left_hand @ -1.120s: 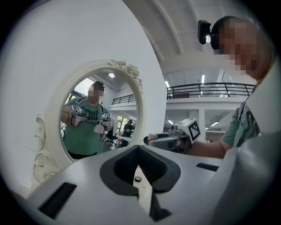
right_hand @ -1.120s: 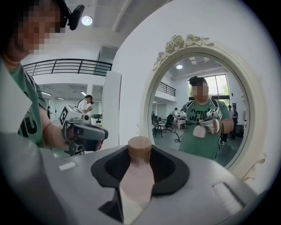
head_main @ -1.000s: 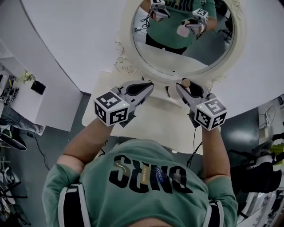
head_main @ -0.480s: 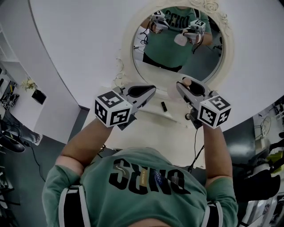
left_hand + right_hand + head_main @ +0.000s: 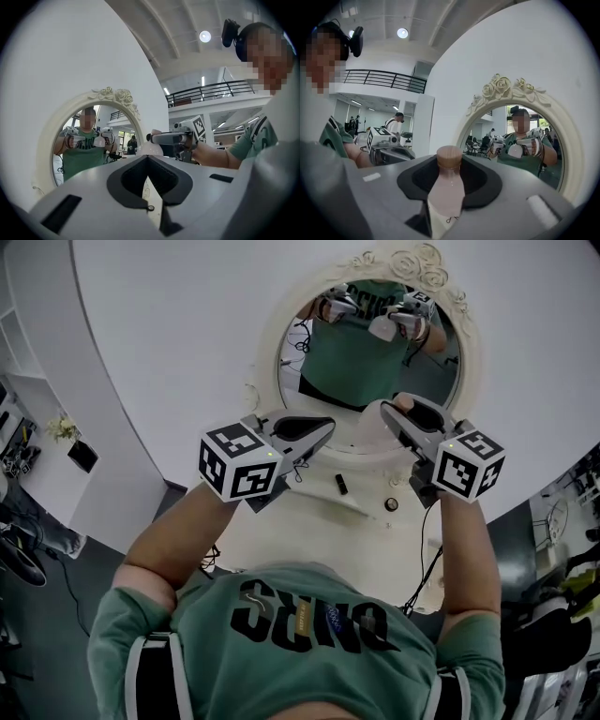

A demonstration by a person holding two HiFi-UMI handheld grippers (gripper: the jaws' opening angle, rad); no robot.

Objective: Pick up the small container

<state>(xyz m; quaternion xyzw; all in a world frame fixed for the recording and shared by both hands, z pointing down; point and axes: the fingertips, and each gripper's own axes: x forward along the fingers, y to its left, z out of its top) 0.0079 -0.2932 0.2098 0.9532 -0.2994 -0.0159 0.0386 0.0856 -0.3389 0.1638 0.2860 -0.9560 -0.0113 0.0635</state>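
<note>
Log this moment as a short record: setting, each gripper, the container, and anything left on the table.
setting: white table below a round ornate mirror
left gripper: jaws together, nothing held
right gripper: shut on the container
container: small pale bottle with a brown cap, held off the table
on table: small dark item, too small to identify
task status: container picked up

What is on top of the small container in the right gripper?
A round brown cap sits on top of the small container, which the right gripper grips by its pale body. The container's base is covered by the jaws.
</note>
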